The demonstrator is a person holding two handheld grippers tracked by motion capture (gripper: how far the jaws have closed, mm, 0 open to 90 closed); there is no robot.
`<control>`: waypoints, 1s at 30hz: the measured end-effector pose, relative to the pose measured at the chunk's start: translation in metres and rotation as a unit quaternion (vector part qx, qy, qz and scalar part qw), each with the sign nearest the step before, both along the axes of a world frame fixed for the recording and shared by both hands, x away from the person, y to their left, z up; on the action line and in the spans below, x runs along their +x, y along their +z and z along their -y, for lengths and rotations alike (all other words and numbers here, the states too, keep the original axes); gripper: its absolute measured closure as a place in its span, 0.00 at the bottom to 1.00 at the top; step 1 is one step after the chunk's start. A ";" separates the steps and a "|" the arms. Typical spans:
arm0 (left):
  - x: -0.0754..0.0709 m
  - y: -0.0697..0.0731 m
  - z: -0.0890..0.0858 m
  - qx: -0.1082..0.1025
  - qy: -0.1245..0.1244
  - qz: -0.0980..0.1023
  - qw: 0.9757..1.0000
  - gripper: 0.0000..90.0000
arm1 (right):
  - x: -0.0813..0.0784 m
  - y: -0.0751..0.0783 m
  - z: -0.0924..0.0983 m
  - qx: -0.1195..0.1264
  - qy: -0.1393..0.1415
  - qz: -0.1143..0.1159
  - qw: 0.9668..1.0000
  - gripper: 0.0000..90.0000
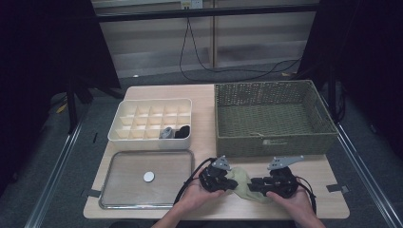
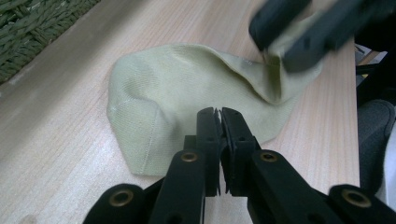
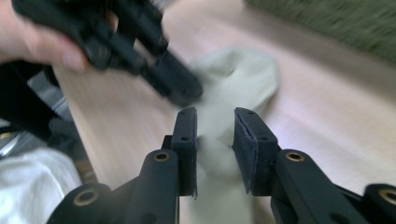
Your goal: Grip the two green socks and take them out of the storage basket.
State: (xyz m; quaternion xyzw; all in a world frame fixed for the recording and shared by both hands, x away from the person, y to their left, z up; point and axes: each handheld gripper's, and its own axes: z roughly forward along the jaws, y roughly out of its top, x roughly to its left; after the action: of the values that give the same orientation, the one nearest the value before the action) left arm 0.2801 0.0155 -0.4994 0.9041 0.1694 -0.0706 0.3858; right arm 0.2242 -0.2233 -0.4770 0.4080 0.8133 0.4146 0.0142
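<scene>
On table front edge, left gripper [image 2: 220, 113] pinching pale green sock [image 2: 187, 93] shut, right gripper [image 3: 215, 116] straddling it, jaws parted, not pressing.

Lab recording booth: black curtains [image 1: 43, 47], trailing cables [image 1: 199, 61].

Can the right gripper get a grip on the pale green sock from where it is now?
Probably yes: the right gripper has open jaws on either side of the sock, nothing between.

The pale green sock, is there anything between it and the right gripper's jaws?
Nothing visible. The pale green fabric sock lies on the wooden table directly between the right gripper's parted jaws. The left gripper, jaws shut, pinches its other edge.
</scene>
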 end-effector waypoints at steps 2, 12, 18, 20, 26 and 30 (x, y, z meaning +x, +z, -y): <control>0.000 0.000 0.000 0.001 0.000 0.001 1.000 0.96 | 0.004 0.002 0.003 0.005 -0.008 0.002 1.000 0.78; 0.000 -0.001 0.000 -0.006 0.000 -0.001 1.000 0.96 | 0.040 -0.011 -0.007 -0.011 -0.013 -0.023 1.000 0.73; 0.000 -0.001 0.001 -0.005 -0.001 0.004 1.000 0.95 | 0.047 -0.021 -0.011 -0.020 -0.016 -0.037 0.999 0.81; 0.000 -0.001 0.001 -0.004 -0.001 0.004 1.000 0.95 | 0.047 -0.022 -0.010 -0.020 -0.019 -0.039 0.999 0.86; 0.000 -0.001 0.001 -0.010 0.003 0.001 1.000 0.90 | 0.046 -0.018 -0.012 -0.015 -0.027 -0.033 0.999 1.00; 0.002 0.000 -0.001 -0.011 0.010 0.003 1.000 0.89 | 0.045 -0.006 -0.007 0.012 -0.032 -0.012 0.999 1.00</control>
State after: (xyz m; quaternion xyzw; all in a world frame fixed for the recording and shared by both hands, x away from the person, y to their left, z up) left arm 0.2819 0.0161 -0.4995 0.8983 0.1766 -0.0654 0.3971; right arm 0.2690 -0.2166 -0.4828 0.4389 0.7951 0.4184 0.0129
